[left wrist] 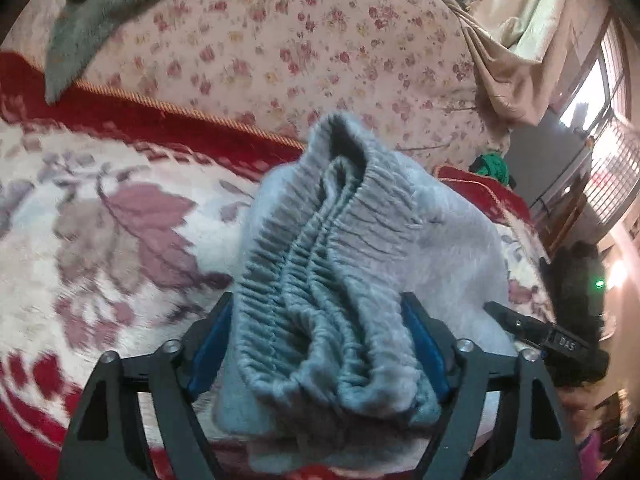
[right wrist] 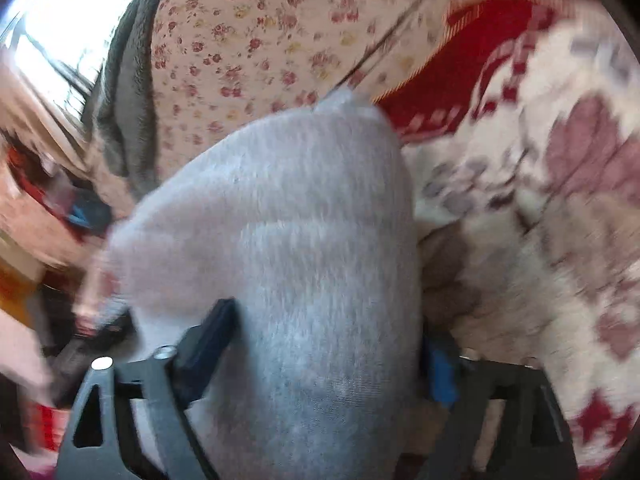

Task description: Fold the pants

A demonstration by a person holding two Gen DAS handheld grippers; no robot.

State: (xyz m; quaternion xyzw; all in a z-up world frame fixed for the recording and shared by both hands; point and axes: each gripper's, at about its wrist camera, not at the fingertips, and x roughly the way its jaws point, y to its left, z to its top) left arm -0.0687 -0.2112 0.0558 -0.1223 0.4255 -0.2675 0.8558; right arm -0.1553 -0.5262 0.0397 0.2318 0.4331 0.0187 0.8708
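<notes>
The grey fleece pants (left wrist: 320, 264) are bunched up, their gathered elastic waistband standing between the fingers of my left gripper (left wrist: 320, 312), which is shut on it. The pale outer cloth hangs to the right over the red and white floral blanket (left wrist: 120, 220). In the right wrist view my right gripper (right wrist: 328, 320) is shut on a thick fold of the same pants (right wrist: 288, 248), held above the blanket (right wrist: 540, 200). This view is blurred. The right gripper also shows at the right edge of the left wrist view (left wrist: 544, 336).
A pink flowered sheet (left wrist: 300, 40) covers the bed behind, with a dark grey blanket (left wrist: 92, 12) on it. Beige curtains (left wrist: 508, 64) and a bright window (left wrist: 592, 100) stand at the right. A green item (left wrist: 494, 166) lies by the bed's far edge.
</notes>
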